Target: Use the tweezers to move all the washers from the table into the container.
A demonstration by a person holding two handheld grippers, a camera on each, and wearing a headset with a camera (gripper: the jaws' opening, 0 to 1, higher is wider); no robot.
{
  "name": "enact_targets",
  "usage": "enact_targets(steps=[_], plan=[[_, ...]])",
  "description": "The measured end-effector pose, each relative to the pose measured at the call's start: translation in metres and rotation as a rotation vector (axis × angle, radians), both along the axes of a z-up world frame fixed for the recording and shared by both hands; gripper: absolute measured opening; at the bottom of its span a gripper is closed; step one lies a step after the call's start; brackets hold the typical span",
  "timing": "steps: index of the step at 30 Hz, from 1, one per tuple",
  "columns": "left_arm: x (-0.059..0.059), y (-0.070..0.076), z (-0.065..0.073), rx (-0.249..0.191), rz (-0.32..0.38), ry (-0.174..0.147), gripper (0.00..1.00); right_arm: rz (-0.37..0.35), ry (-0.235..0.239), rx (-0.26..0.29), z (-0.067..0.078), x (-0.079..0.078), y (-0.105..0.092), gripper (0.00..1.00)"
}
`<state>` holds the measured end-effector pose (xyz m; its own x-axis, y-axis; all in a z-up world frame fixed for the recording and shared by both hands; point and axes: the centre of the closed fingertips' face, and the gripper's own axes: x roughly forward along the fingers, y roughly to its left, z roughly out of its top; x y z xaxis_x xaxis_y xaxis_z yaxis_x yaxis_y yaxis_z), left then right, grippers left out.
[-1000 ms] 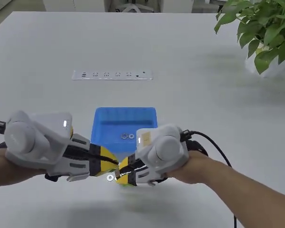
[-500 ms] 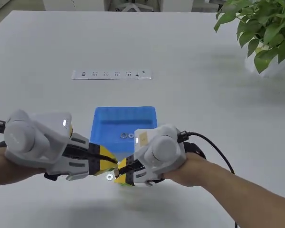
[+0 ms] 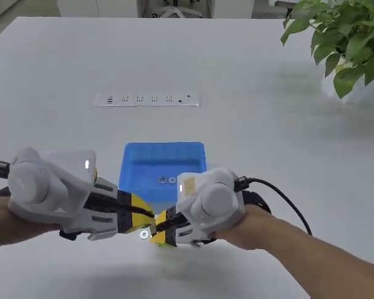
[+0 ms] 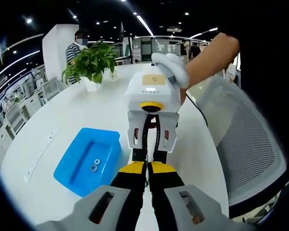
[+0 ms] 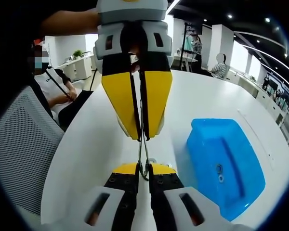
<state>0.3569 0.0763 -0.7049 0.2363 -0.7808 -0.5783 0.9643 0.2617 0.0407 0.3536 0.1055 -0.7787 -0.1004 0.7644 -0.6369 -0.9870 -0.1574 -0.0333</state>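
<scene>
The thin metal tweezers [image 5: 143,142] run between the two grippers, which face each other tip to tip in front of the blue container [image 3: 136,163]. My left gripper [image 3: 149,215] is shut on one end and my right gripper [image 3: 159,228] is shut on the other. A single washer [image 3: 143,234] lies on the table just below the meeting jaws. Two washers [image 3: 167,180] lie inside the container, the same washers [image 4: 94,165] showing in the left gripper view. In the right gripper view the container [image 5: 241,192] lies to the right of my right gripper [image 5: 143,174].
A white power strip [image 3: 147,99] lies beyond the container. A potted plant [image 3: 346,37] stands at the far right. A black cable [image 3: 280,194] trails from the right gripper. A mesh chair [image 4: 245,139] stands off the table's near edge.
The right gripper has edged a little to the left, closer against the left gripper. The washer on the table and the container have stayed put.
</scene>
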Motion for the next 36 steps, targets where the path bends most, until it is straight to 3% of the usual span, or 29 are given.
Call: enact_targets(steps=[8, 11, 21, 36], plan=[[0.001, 0.004, 0.005, -0.014, 0.030, 0.009, 0.14, 0.003, -0.006, 0.005, 0.006, 0.000, 0.000, 0.09], [0.000, 0.007, 0.004, -0.016, 0.051, 0.029, 0.22, 0.007, -0.012, 0.004, 0.008, 0.000, 0.000, 0.09], [-0.005, 0.015, 0.006, -0.055, 0.113, 0.054, 0.31, 0.019, -0.022, 0.008, 0.019, 0.000, -0.002, 0.09], [-0.006, 0.034, 0.016, -0.115, 0.252, 0.051, 0.54, 0.020, -0.053, 0.034, 0.047, 0.010, -0.003, 0.09]])
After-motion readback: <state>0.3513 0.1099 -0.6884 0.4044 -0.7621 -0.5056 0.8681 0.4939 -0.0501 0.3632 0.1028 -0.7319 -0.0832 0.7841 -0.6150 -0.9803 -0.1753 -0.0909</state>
